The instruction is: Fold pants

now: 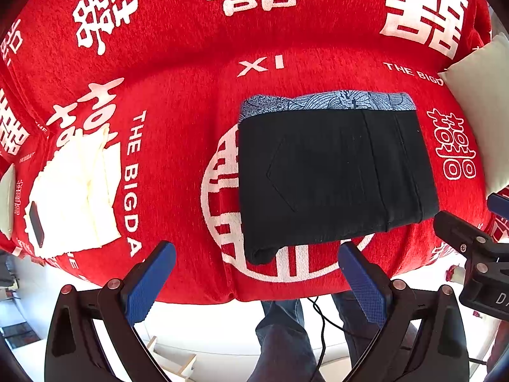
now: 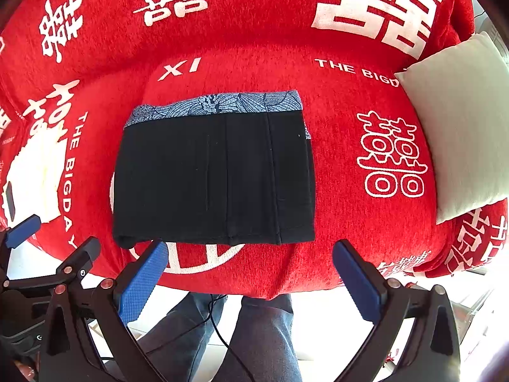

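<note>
Nearby, white pillow (image 2: 458,127), phone (image 1: 36,221), cream cloth (image 1: 76,191)

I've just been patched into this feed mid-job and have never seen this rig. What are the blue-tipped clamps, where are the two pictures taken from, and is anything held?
No robot: a person holds two hand grippers, each with a fisheye camera looking along its blue-padded fingers. One picture comes from the left gripper, the other from the right gripper. Both are open and hold nothing. On the red printed sofa cover lie folded black pants on a blue patterned garment. A pale cushion sits on the right, white cloth and a dark phone-like object on the left.
</note>
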The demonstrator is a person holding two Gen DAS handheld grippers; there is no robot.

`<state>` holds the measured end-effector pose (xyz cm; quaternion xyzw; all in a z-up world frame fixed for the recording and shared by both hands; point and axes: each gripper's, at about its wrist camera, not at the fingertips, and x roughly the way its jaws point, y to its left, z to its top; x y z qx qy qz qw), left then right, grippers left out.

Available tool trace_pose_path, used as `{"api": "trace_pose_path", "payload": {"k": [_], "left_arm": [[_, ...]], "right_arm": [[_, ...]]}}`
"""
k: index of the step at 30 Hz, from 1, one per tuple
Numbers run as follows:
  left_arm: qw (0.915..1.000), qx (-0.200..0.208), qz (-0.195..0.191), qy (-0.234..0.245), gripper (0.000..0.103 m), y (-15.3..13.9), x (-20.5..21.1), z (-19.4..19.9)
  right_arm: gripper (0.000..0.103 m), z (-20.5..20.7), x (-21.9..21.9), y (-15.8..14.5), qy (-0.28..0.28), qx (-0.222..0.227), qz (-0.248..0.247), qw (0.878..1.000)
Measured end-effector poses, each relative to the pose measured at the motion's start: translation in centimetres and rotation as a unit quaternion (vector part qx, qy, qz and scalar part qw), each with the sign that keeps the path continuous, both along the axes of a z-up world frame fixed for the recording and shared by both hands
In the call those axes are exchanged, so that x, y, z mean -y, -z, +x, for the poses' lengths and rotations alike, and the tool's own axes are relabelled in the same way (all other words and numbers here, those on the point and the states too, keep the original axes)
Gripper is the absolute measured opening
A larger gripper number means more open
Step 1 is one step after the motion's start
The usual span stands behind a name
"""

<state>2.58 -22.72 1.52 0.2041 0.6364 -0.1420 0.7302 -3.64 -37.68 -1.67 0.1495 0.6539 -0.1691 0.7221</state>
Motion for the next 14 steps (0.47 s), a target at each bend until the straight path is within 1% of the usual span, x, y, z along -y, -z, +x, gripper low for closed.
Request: {"api": "trace_pose_path", "payload": {"k": [6,10,14], "left_arm": [[1.0000,0.001,-0.001,-0.002,0.102,0.12,-0.09,0.04],[0.9998,0.017,-0.005,0.006,0.102,-0.20,0.00,-0.13],[0.9999,0.013,-0.009,0.006,0.102,-0.23,0.13,-0.17]], "right_arm": [[0.103,-0.01,0.02,0.00,0.000,0.000,-0.001,1.000],[0.103,-0.12,0.16,0.15,0.002,-0.001,-0.001,1.000],[0.103,-0.34,0.30,0.27,0.004,-0.002,-0.001,1.000]]}}
